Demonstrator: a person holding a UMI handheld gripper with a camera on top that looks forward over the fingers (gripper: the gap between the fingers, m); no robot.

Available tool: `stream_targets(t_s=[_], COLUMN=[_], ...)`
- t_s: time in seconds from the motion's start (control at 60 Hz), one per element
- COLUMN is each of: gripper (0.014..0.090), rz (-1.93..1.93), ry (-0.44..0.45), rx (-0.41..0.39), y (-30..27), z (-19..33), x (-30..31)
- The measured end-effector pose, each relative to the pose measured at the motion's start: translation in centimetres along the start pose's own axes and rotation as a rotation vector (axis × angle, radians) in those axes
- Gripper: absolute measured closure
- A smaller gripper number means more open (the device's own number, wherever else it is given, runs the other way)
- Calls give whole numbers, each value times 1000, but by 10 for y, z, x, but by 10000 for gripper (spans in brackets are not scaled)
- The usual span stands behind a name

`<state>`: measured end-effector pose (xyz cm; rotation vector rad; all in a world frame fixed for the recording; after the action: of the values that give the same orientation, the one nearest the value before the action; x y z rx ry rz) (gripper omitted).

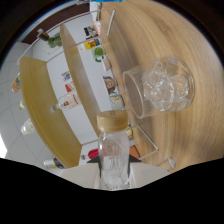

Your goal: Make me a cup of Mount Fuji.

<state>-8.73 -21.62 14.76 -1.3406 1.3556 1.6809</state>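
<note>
At lower centre, the hand-held gripper [114,172] pinches a clear bottle [114,150] with a tan cap. At centre right, a glass [159,87] already filled with ice sits on the wooden table [150,35]. Pouring seems still ahead. The fingertips are cut off in blackness; the bottle's contents are hard to make out.

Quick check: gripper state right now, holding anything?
Gripper: shut on the clear bottle with the tan cap, held ahead of the glass of ice.
</note>
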Motion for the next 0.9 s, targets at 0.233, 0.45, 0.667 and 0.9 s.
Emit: stream_targets(t_s=[0.233, 0.45, 0.667, 0.9], gripper=[654, 650, 652, 654], rz=[16, -530, -1268, -1677], ry=[9, 122, 237, 417], rx=[5, 15, 63, -22], y=[-7, -1, -5, -18], z=[-1, -6, 3, 19], x=[1, -19, -31, 45])
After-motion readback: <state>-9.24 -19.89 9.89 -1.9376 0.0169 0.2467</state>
